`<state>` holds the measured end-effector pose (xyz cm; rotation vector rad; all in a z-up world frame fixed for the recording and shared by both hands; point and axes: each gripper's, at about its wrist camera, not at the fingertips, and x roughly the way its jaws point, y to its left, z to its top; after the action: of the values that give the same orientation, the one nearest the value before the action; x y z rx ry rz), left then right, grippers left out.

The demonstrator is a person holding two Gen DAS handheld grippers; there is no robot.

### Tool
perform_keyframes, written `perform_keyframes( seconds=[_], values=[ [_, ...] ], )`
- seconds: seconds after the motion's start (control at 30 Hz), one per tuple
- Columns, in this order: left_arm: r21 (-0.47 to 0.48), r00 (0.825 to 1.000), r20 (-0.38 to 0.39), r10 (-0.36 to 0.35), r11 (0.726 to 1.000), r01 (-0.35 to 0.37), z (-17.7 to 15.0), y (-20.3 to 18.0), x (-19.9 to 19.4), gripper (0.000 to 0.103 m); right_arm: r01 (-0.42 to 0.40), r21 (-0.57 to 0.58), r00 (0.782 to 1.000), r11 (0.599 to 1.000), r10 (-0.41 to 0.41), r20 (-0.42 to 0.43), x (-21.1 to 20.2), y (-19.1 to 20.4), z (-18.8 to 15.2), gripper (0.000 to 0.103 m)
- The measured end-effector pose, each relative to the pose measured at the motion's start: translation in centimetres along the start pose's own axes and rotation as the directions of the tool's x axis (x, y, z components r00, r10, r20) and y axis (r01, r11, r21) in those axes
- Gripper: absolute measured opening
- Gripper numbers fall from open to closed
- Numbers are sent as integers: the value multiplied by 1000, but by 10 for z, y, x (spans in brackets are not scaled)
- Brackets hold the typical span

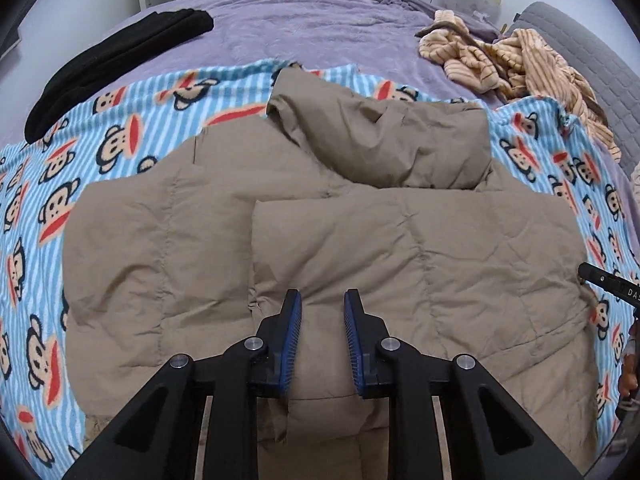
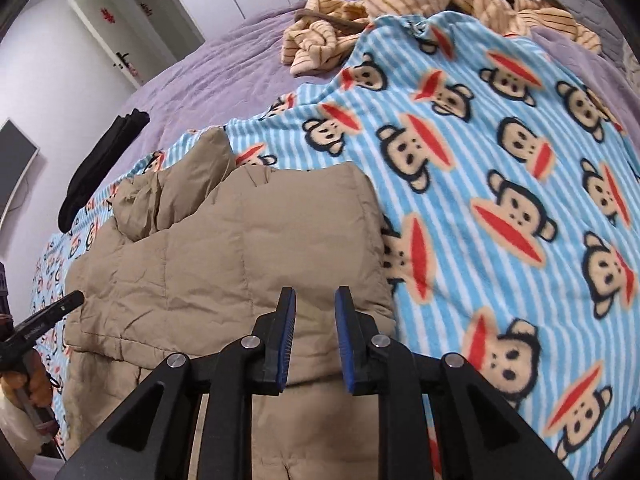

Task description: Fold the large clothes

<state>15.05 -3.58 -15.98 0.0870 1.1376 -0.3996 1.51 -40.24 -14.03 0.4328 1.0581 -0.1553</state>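
A tan puffer jacket (image 1: 360, 240) lies on a blue striped monkey-print blanket (image 1: 120, 120), its sides folded inward and its hood (image 1: 400, 140) at the far end. My left gripper (image 1: 323, 300) hovers over the jacket's near middle, open, with nothing between its blue pads. In the right wrist view the jacket (image 2: 240, 260) fills the lower left, and its right edge meets the blanket (image 2: 500, 160). My right gripper (image 2: 315, 296) is open above that near right edge and holds nothing. A black finger of each gripper shows at the other view's edge.
The blanket lies on a purple bed cover (image 1: 320, 24). A folded black garment (image 1: 120, 52) lies at the far left. A crumpled tan striped garment (image 1: 520, 64) sits at the far right, by a grey headboard (image 1: 580, 40). A person's hand (image 2: 36, 384) holds the left gripper.
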Motion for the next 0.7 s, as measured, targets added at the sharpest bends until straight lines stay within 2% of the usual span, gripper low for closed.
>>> perform_keyframes(
  seconds=[0.13, 0.37, 0.63, 0.7],
  values=[
    [-11, 1000, 5, -1, 1000, 1, 2, 6, 13, 24, 23, 31, 998, 999, -21, -62, 34, -9, -3, 22],
    [21, 999, 10, 39, 999, -39, 6, -2, 25, 24, 18, 100, 996, 995, -10, -84, 56, -24, -7, 22],
    [4, 998, -3, 57, 998, -57, 1, 4, -1, 25, 1, 123, 995, 992, 11, -97, 33, -27, -7, 23],
    [-8, 998, -11, 67, 998, -67, -4, 6, -8, 29, -11, 135, 996, 991, 24, -91, 23, -28, -10, 30]
  ],
)
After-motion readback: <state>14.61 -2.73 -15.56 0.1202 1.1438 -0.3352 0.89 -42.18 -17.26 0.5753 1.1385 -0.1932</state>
